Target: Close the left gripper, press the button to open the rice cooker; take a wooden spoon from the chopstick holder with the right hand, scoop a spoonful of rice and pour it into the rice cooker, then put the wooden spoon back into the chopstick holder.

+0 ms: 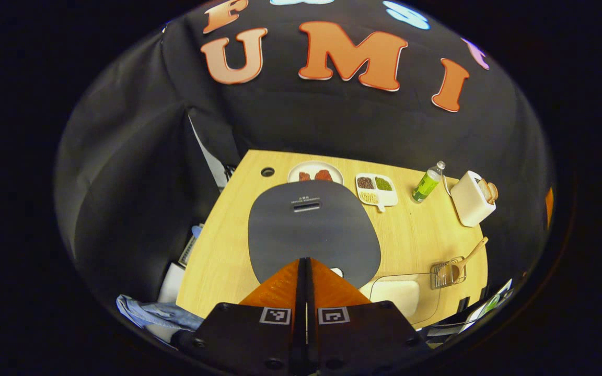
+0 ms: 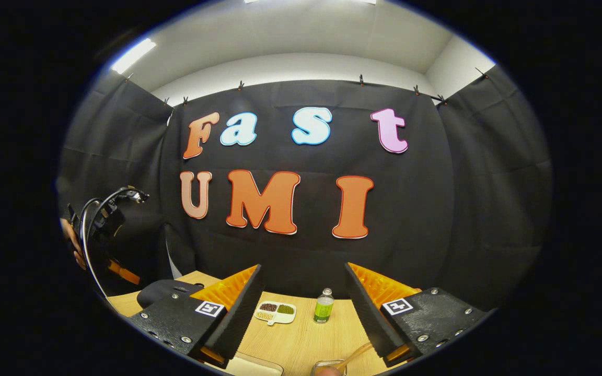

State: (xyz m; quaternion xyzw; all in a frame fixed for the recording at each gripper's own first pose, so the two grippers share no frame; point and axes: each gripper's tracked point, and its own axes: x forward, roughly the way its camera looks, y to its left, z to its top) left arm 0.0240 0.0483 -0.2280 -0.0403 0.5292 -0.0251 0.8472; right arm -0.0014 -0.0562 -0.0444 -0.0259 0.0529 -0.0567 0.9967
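Tools: left tool (image 1: 305, 271) clenched above rice cooker (image 1: 314, 230); right tool (image 2: 303, 305) released. Press your fingertips squarely onto the button just below.

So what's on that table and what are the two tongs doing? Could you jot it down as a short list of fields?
left tongs: shut, above the rice cooker
right tongs: open, empty
rice cooker: dark lid closed
wooden spoon: standing in the wire chopstick holder
chopstick holder: near table edge
rice container: beside the cooker
other items: divided dish of grains, green bottle, white box, plate
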